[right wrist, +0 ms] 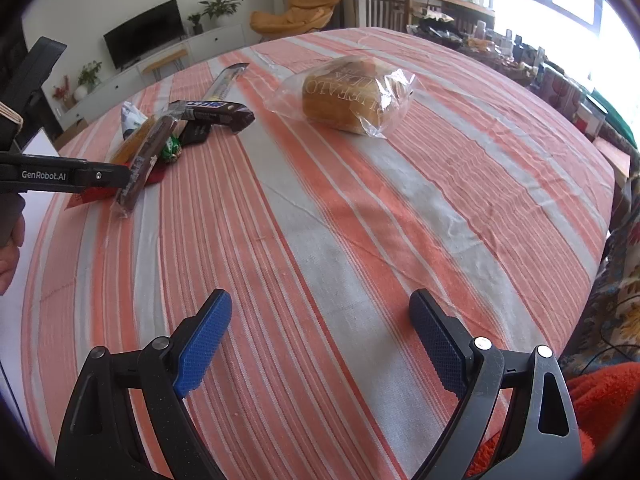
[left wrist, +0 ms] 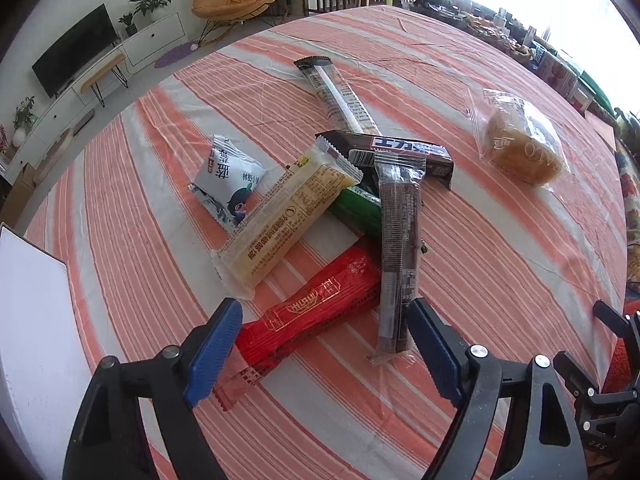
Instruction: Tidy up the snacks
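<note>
A pile of wrapped snacks lies on the striped tablecloth (left wrist: 500, 248). In the left wrist view: a red bar (left wrist: 316, 308), a dark brown bar (left wrist: 398, 252) across it, a yellow bar (left wrist: 288, 220), a green pack (left wrist: 358, 208), a black chocolate bar (left wrist: 400, 154), a white pouch (left wrist: 230, 178), a long black stick (left wrist: 340, 94) and a bagged bread (left wrist: 516, 140). My left gripper (left wrist: 326, 348) is open, its fingers on either side of the red bar's near end. My right gripper (right wrist: 320, 340) is open and empty over bare cloth, well short of the bread (right wrist: 344, 100).
A white board or box (left wrist: 28, 308) lies at the table's left edge. The left gripper's body (right wrist: 60, 176) shows at the left of the right wrist view, by the pile (right wrist: 160, 140). Clutter lines the far right edge (right wrist: 520, 60). A red cloth (right wrist: 592, 400) lies near right.
</note>
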`<action>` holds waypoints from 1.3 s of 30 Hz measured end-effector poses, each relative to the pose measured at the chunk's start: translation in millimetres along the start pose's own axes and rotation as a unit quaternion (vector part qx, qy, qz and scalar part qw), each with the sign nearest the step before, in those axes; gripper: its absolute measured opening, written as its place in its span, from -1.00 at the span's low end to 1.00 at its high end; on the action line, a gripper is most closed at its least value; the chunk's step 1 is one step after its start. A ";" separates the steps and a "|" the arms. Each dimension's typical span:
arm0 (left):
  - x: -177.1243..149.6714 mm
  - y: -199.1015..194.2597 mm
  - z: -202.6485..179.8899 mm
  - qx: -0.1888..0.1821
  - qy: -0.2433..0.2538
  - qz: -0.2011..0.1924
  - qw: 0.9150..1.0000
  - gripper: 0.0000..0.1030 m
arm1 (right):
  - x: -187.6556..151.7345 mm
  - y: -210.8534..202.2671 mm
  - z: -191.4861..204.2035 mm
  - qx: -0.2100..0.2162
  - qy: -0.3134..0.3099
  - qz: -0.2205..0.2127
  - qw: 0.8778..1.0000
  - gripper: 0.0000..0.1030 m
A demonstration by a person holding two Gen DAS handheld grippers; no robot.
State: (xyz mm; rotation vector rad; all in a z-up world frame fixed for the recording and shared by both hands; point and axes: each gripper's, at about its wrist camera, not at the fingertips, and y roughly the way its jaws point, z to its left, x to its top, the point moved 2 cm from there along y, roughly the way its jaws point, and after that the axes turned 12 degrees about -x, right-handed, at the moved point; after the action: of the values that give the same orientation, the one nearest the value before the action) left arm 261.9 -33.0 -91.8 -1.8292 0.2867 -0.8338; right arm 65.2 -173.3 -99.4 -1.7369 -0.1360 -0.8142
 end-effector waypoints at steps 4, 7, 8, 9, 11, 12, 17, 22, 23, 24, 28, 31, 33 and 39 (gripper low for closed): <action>-5.6 -3.3 -6.8 -0.048 -0.018 0.010 0.999 -0.22 | -0.2 0.0 -0.4 0.001 0.001 0.000 1.000 0.80; -15.6 -11.3 -13.8 -0.042 -0.021 0.016 0.999 -0.64 | 0.3 0.5 -0.9 0.004 0.003 0.000 1.000 0.80; -20.0 -14.7 -14.0 -0.041 -0.033 0.016 0.998 -0.68 | 0.4 0.5 -1.1 0.004 0.004 0.001 1.000 0.80; -25.1 -18.4 -13.4 -0.047 -0.050 0.014 0.998 -0.72 | 0.5 0.4 -1.5 0.005 0.004 0.001 1.000 0.80; -40.0 -27.1 -12.5 -0.061 -0.093 0.006 0.994 -0.74 | 0.6 0.4 -1.8 0.006 0.005 0.001 1.000 0.80; -49.2 -31.4 -12.5 -0.064 -0.116 0.004 0.991 -0.75 | 0.7 0.5 -2.1 0.007 0.005 0.001 1.000 0.80; -102.1 -54.8 -38.8 -0.074 -0.173 -0.012 0.982 -0.74 | 0.9 -0.2 -4.3 0.013 0.010 0.002 1.000 0.80; -135.2 -75.3 -62.9 -0.065 -0.175 -0.055 0.981 -0.05 | 0.5 -0.1 -2.3 0.006 0.006 0.002 1.000 0.80; -139.3 -76.9 -64.5 -0.063 -0.179 -0.063 0.980 0.53 | 0.5 -0.2 -2.0 0.006 0.006 0.002 1.000 0.80; -142.1 -79.7 -64.3 -0.060 -0.182 -0.075 0.979 0.68 | 0.4 -0.2 -2.1 0.006 0.006 0.002 1.000 0.80; -145.7 -79.2 -69.2 -0.061 -0.175 -0.084 0.979 0.73 | 0.1 -0.5 -2.8 0.009 0.008 0.001 1.000 0.80; -144.4 -77.7 -73.3 -0.051 -0.167 -0.086 0.981 0.73 | -0.1 -0.5 -2.7 0.007 0.006 0.001 1.000 0.80; -144.0 -78.3 -76.4 -0.050 -0.162 -0.089 0.982 0.73 | -0.2 -0.6 -2.5 0.005 0.004 0.001 1.000 0.80; -145.3 -78.8 -78.7 -0.047 -0.161 -0.090 0.982 0.73 | -0.2 -0.7 -2.7 0.005 0.003 0.001 1.000 0.80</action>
State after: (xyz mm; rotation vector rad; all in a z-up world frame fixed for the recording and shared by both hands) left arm 89.6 22.9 -65.0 -2.0662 -0.0470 -0.6402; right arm 63.5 -175.4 -98.6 -1.7246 -0.1331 -0.8162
